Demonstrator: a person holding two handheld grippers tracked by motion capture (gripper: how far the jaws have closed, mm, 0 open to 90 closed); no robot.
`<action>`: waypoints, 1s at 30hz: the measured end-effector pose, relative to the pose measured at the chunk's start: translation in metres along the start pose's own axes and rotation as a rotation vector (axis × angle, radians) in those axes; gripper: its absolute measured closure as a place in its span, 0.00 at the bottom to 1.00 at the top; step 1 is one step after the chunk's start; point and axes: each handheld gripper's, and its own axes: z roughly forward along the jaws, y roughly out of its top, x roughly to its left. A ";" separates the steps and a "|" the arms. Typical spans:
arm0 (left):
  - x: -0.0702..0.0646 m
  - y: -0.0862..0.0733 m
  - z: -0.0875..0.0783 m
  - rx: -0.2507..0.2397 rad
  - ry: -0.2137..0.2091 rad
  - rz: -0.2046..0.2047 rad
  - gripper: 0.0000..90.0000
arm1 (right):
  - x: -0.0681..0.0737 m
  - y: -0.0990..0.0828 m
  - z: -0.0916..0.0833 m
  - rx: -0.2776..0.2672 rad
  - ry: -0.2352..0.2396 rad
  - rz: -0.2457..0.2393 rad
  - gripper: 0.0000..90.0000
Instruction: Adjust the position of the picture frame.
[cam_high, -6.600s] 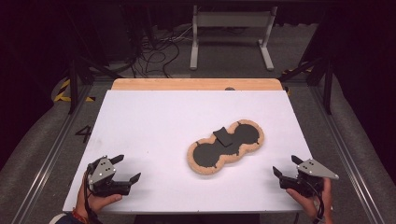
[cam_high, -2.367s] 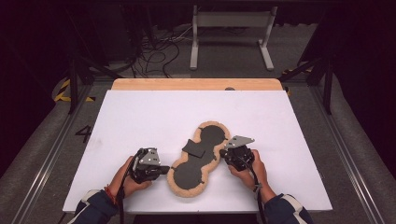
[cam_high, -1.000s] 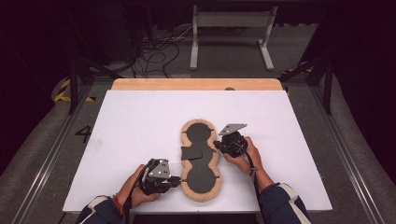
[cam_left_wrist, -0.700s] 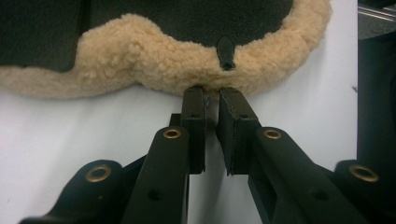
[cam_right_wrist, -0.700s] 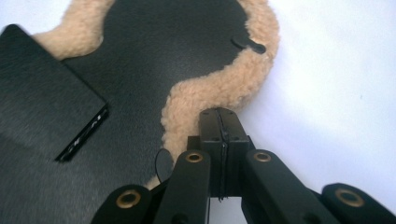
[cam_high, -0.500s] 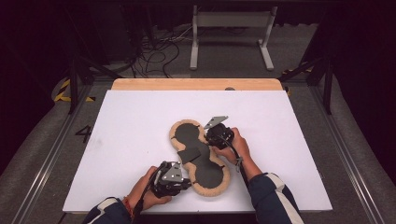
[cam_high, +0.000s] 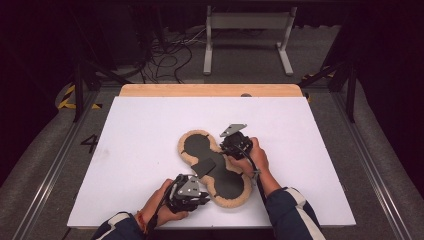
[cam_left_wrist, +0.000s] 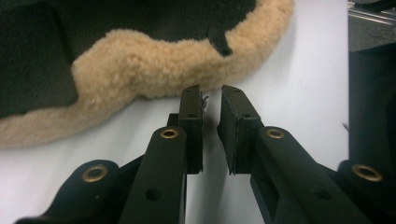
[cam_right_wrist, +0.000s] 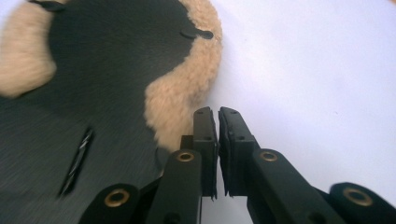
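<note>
A peanut-shaped sheepskin pad (cam_high: 231, 186), black inside with a tan fleece rim, lies slanted on the white table (cam_high: 130, 150). A black flap (cam_high: 204, 166) sits at its waist. My left gripper (cam_high: 200, 196) is at the pad's near lobe. In the left gripper view its jaws (cam_left_wrist: 211, 93) stand a small gap apart just short of the fleece (cam_left_wrist: 140, 70), nothing between them; they have just been opening a little. My right gripper (cam_high: 229, 154) is at the pad's right waist. Its jaws (cam_right_wrist: 218, 114) are almost together beside the fleece (cam_right_wrist: 182, 93), empty, having just parted a hair.
A wooden board edge (cam_high: 210, 90) runs along the table's far side. Beyond it lie cables (cam_high: 165, 55) and a metal stand (cam_high: 247, 30) on the floor. Rails (cam_high: 55, 160) flank the table.
The pad has swung from upright to slanted, its far lobe going left. My left gripper moved right along the front edge, and the right gripper shifted left with the pad's waist.
</note>
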 end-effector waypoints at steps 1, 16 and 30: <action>0.002 -0.003 -0.006 -0.007 0.003 0.000 0.88 | 0.001 -0.004 -0.006 -0.019 -0.004 -0.003 0.96; 0.077 -0.051 -0.071 -0.132 0.272 -0.233 0.86 | 0.014 -0.100 -0.097 -0.151 0.083 0.077 1.00; 0.113 -0.049 -0.070 -0.169 0.321 -0.329 0.82 | 0.046 -0.136 -0.118 -0.108 0.161 0.065 1.00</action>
